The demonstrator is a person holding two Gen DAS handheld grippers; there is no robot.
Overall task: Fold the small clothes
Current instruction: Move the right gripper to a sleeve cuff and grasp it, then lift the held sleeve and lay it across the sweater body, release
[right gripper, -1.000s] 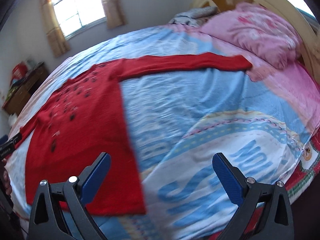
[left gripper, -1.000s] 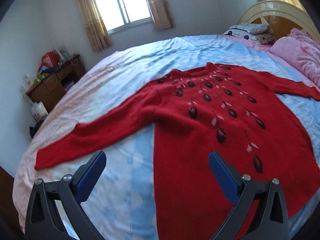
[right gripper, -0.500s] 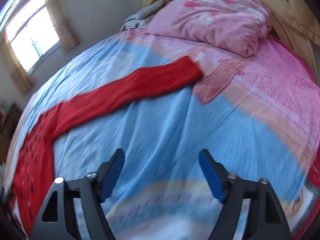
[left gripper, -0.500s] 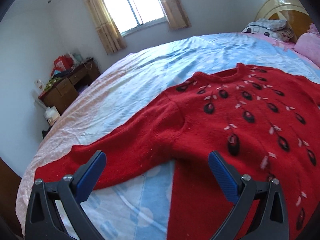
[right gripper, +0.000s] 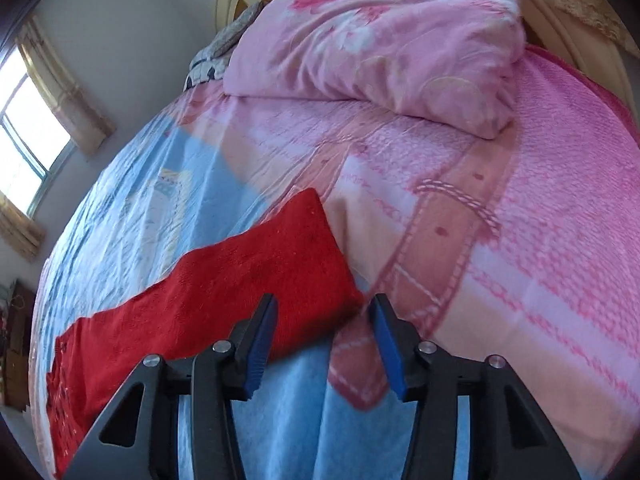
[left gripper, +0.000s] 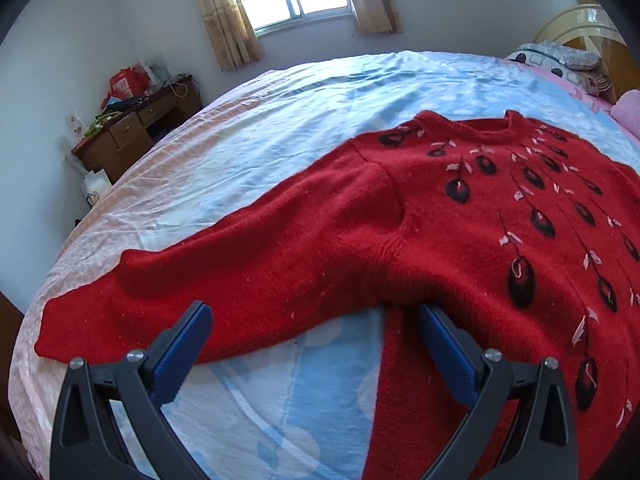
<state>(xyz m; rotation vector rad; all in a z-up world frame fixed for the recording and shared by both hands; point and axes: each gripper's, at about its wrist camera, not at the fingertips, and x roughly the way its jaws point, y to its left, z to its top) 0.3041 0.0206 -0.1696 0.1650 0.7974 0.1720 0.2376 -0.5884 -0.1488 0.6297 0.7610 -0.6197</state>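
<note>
1. Clearly soft: one red sweater (left gripper: 460, 216), limp knit, lies flat, sleeves out, on one bed (left gripper: 304, 120).
2. Best taken at the cuffs or shoulder seams.
3. Left claw (left gripper: 312, 340): spread wide, near the left armpit, pinching nothing.
4. Right claw (right gripper: 324, 332): closing about the right cuff (right gripper: 304, 256), pads not yet pressing.
5. Far right, one pink quilt (right gripper: 384, 36).

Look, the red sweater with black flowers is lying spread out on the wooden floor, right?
Not the floor. The left wrist view shows the red sweater with black flowers lying spread out on the bed.
</note>
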